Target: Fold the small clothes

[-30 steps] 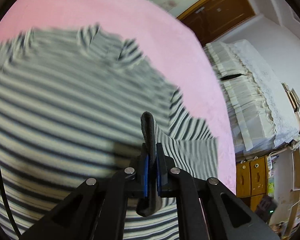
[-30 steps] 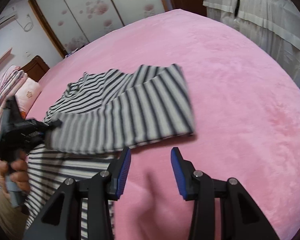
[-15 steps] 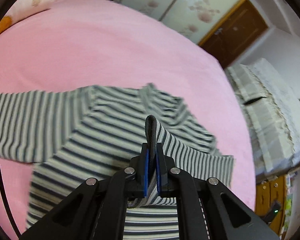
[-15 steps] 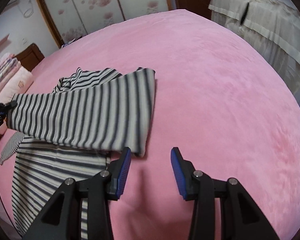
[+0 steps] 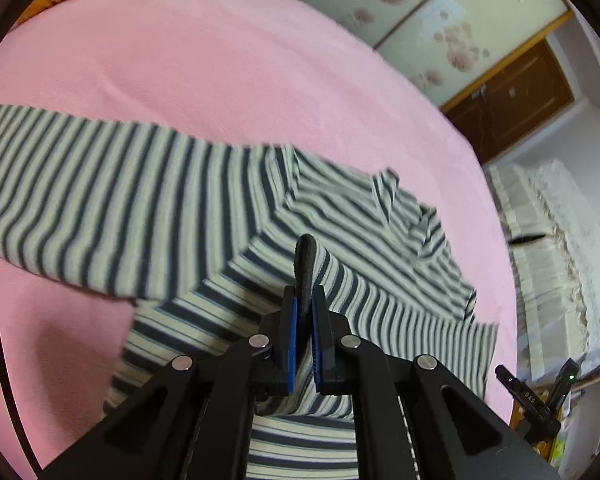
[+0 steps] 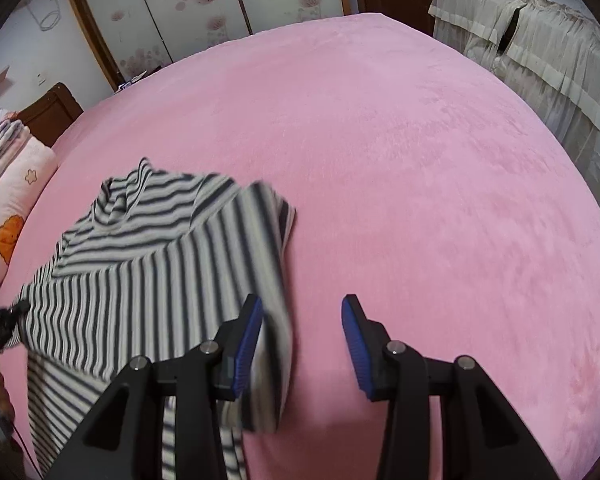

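Note:
A grey-and-white striped shirt point(image 5: 360, 216) lies on the pink bed cover point(image 5: 220, 60). My left gripper point(image 5: 305, 312) is shut on a dark edge of its fabric, which sticks up between the pads. One sleeve stretches out flat to the left. In the right wrist view the shirt point(image 6: 140, 248) lies at lower left, with a striped part folded across it. My right gripper point(image 6: 302, 320) stands open just above the cover point(image 6: 420, 160). The blurred end of the folded part hangs beside its left finger. The left gripper point(image 6: 4, 316) shows at the far left edge, holding the shirt.
Pillows and folded bedding point(image 6: 12, 208) sit at the bed's left end. A flowered wardrobe point(image 6: 204, 12) and a wooden door stand behind. Cloth-covered furniture point(image 6: 540, 60) runs along the bed's right side. A small black device point(image 5: 540, 396) sits beyond the bed's edge.
My left gripper has carried the pinched fabric sideways, and the sleeve now lies spread out. In the right wrist view the folded part has slid closer, up against my right gripper's left finger.

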The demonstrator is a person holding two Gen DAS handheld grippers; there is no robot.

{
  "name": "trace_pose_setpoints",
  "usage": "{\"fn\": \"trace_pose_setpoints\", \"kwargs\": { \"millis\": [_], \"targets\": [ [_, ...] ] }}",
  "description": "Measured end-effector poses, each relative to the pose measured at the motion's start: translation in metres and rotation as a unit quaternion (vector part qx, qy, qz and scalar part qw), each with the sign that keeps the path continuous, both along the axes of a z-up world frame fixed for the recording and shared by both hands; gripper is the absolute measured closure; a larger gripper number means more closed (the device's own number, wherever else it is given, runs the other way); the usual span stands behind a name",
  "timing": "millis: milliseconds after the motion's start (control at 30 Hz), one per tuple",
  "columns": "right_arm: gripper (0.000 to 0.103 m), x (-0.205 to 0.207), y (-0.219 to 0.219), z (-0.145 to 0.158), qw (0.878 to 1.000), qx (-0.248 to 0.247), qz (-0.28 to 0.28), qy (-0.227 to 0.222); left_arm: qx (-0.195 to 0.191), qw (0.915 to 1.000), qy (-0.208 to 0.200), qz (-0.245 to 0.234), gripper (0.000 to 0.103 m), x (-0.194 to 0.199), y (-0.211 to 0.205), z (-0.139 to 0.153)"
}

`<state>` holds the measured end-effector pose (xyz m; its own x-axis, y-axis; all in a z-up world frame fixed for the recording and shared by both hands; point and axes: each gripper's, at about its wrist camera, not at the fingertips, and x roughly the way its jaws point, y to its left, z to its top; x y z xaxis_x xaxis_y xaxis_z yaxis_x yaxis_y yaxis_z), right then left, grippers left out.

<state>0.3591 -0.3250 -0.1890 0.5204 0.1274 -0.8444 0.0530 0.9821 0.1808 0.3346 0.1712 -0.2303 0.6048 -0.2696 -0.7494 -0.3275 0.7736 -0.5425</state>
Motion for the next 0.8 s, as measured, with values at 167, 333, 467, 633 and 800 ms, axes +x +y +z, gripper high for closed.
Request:
{"fn": "trace_pose_setpoints", "kwargs": {
  "millis": [167, 333, 467, 633, 800],
  "targets": [
    [0.061, 0.018, 0.009, -0.002, 1.000, -0.002, 0.005, 0.007, 0.011, 0.9988, -0.008, 0.047, 0.099, -0.003, 0.026, 0.002],
    [0.061, 0.038, 0.005, -0.004, 0.999, 0.027, -0.009, 0.022, -0.003, 0.9990, 0.022, 0.040, 0.099, -0.001, 0.033, -0.019],
    [0.061, 0.047, -0.003, 0.002, 0.999, 0.024, -0.019, 0.021, -0.016, 0.9994, 0.028, -0.014, 0.097, 0.007, 0.019, -0.026],
    [0.061, 0.041, 0.000, 0.003, 1.000, 0.007, -0.006, 0.020, -0.019, 0.9963, 0.044, -0.072, 0.078, 0.020, 0.002, -0.029],
    [0.061, 0.038, 0.002, -0.008, 1.000, -0.003, -0.002, 0.029, -0.006, 0.9949, 0.066, -0.076, 0.068, 0.031, 0.001, -0.040]
  ]
}}
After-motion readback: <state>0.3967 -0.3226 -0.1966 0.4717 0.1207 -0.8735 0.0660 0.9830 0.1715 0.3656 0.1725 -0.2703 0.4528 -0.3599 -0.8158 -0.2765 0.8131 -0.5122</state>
